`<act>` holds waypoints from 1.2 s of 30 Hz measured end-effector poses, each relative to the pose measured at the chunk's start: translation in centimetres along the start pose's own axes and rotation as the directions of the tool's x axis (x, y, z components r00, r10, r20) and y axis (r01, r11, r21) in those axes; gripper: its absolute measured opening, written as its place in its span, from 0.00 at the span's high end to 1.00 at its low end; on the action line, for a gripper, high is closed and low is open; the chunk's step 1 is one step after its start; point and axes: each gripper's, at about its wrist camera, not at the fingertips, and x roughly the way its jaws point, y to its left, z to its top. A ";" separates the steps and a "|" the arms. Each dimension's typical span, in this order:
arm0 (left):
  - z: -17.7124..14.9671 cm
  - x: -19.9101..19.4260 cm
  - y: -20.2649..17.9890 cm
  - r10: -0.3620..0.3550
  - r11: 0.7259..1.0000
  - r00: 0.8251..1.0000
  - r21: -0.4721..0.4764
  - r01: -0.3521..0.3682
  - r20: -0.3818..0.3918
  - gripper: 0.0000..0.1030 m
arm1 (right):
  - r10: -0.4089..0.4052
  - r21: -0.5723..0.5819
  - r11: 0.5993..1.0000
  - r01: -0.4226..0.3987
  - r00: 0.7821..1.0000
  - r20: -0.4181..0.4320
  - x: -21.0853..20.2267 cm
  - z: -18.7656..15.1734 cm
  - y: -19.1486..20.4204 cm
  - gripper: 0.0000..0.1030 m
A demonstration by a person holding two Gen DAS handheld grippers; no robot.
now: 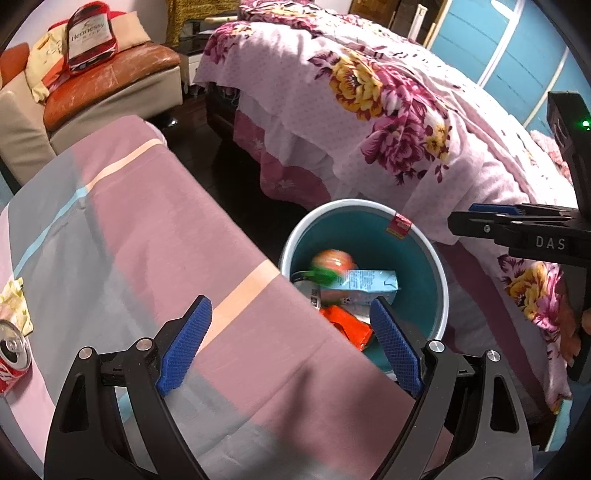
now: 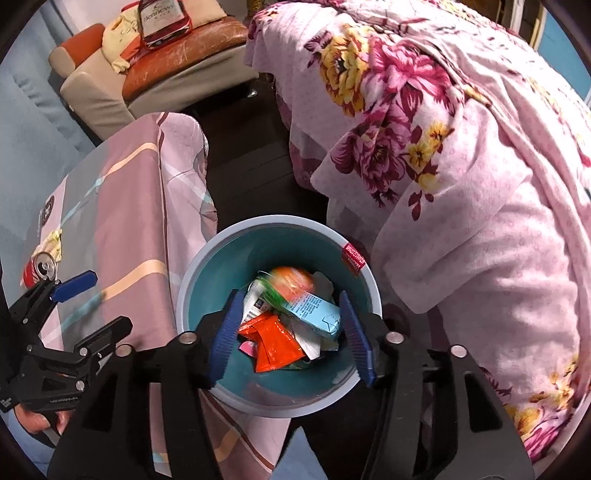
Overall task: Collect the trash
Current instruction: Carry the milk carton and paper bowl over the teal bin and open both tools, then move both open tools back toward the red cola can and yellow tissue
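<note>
Beside a bed with a pink flowery blanket stands a table with a striped pink and grey cloth. Between the table's edge and the bed, down on the dark floor, sits a round bin, teal inside with a pale rim. A red sticker hangs on its rim; the words are too small to read.

Inside the bin lies the trash: a light blue drink carton, an orange wrapper, a white packet with a barcode and a blurry orange and green thing on top.

The right tongs hang over the bin with blue pads apart and nothing between them. The left tongs hang over the table's edge near the bin, spread wide and empty.

At the table's far left edge stands an open red soda can next to a crumpled yellow paper.

On the orange seat of a sofa lies a red bag that reads "Hennessy".

The left view alone shows "DAS" on the right tongs' black body and a green light. The right view alone shows all the trash, and a hand holding the left tongs.
</note>
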 end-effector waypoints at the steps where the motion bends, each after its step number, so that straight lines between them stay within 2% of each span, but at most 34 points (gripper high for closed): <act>1: -0.2 -0.2 0.3 0.003 1.000 1.000 -0.005 -0.003 0.003 0.15 | -0.005 -0.009 1.000 0.005 1.000 0.001 -0.1 0.1 0.3 0.44; 5: -1.0 -1.2 1.8 0.018 1.000 1.000 -0.023 -0.017 0.010 0.15 | -0.014 -0.049 0.999 0.014 1.000 0.002 -0.5 0.1 1.7 0.41; 11: -3.2 -3.6 5.5 0.061 0.996 0.998 -0.063 -0.059 0.025 0.15 | -0.008 -0.178 0.984 0.008 1.000 0.002 -1.0 0.4 6.4 0.38; 17: -6.5 -7.4 11.8 0.132 0.980 0.990 -0.157 -0.123 0.049 0.15 | 0.011 -0.359 0.933 -0.010 1.000 0.002 -1.4 0.7 13.8 0.37; 23: -10.2 -11.1 17.5 0.202 0.956 0.977 -0.229 -0.182 0.063 0.15 | 0.044 -0.538 0.842 -0.041 0.999 -0.009 -1.4 0.7 22.7 0.37; 24: -11.0 -11.7 18.5 0.214 0.951 0.975 -0.243 -0.193 0.065 0.15 | 0.050 -0.584 0.810 -0.048 0.999 -0.014 -1.3 0.5 25.1 0.37; 29: -14.5 -13.7 23.5 0.257 0.926 0.965 -0.299 -0.231 0.050 0.15 | 0.070 -0.698 0.711 -0.084 0.996 -0.049 -0.9 0.0 31.5 0.34; 30: -15.1 -13.9 24.5 0.263 0.923 0.964 -0.304 -0.238 0.044 0.15 | 0.076 -0.736 0.671 -0.094 0.995 -0.058 -0.7 -0.1 33.6 0.34; 36: -18.0 -14.7 29.1 0.278 0.912 0.960 -0.320 -0.257 0.021 0.15 | 0.087 -0.823 0.554 -0.127 0.992 -0.095 0.5 -1.0 40.1 0.34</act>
